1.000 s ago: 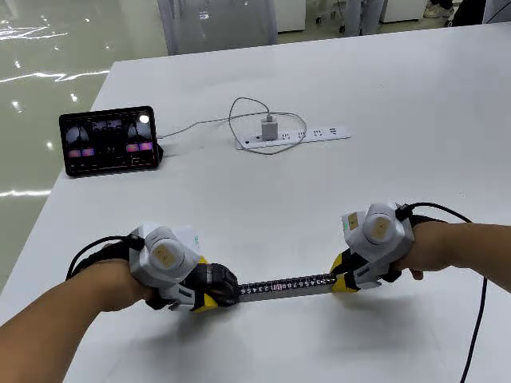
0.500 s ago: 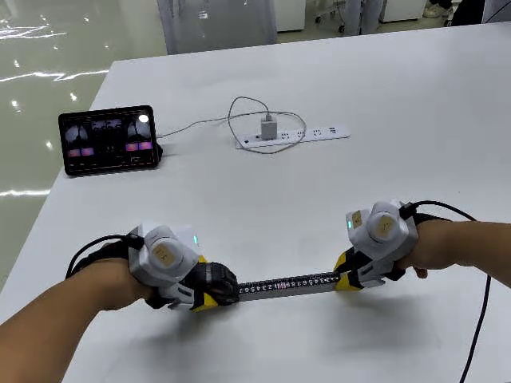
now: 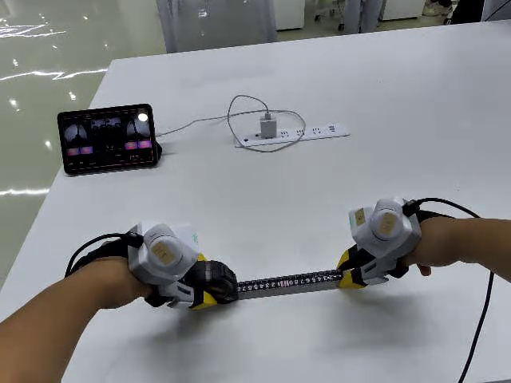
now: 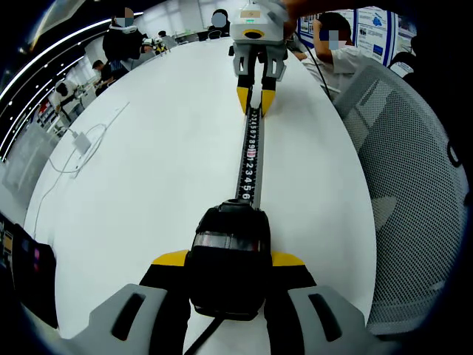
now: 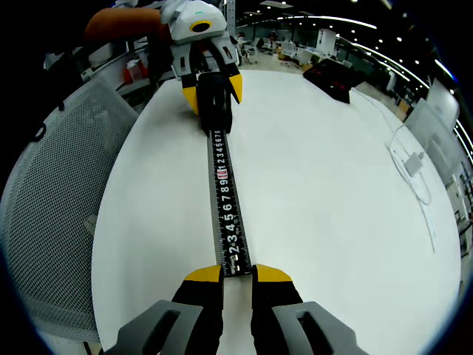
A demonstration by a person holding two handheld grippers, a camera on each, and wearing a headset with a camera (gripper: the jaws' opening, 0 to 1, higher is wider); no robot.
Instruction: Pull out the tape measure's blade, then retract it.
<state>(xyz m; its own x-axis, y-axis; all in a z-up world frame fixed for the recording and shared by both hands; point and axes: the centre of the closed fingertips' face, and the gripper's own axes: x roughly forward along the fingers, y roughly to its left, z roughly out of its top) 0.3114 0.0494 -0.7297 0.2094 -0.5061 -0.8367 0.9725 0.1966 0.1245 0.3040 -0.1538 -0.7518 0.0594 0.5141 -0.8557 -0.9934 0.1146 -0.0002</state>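
Lower part of the head view: both grippers are down at the near edge of the white table (image 3: 319, 191), well apart.

Left gripper (image 3: 204, 282), lower left: jaws clamped on the black tape measure case (image 4: 228, 251), with a yellow tip on each side of it. In the left gripper view the case sits bottom centre.

Right gripper (image 3: 346, 276), lower right: jaws pinched on the free end of the blade (image 3: 287, 282). In the right gripper view the blade end sits between the two yellow tips at bottom centre.

The blade is out, running straight from the case to the right gripper with the printed scale face up. It's low over the table; can't tell if it touches.

Upper left of the head view: a tablet (image 3: 108, 138), propped up, screen lit. Upper centre: a power strip (image 3: 307, 133) with a white charger (image 3: 269, 128) plugged in and a looped cable (image 3: 239, 112) around it. Both are well clear of the grippers.

A grey mesh chair back (image 4: 414, 185) is on the right side of the left gripper view.
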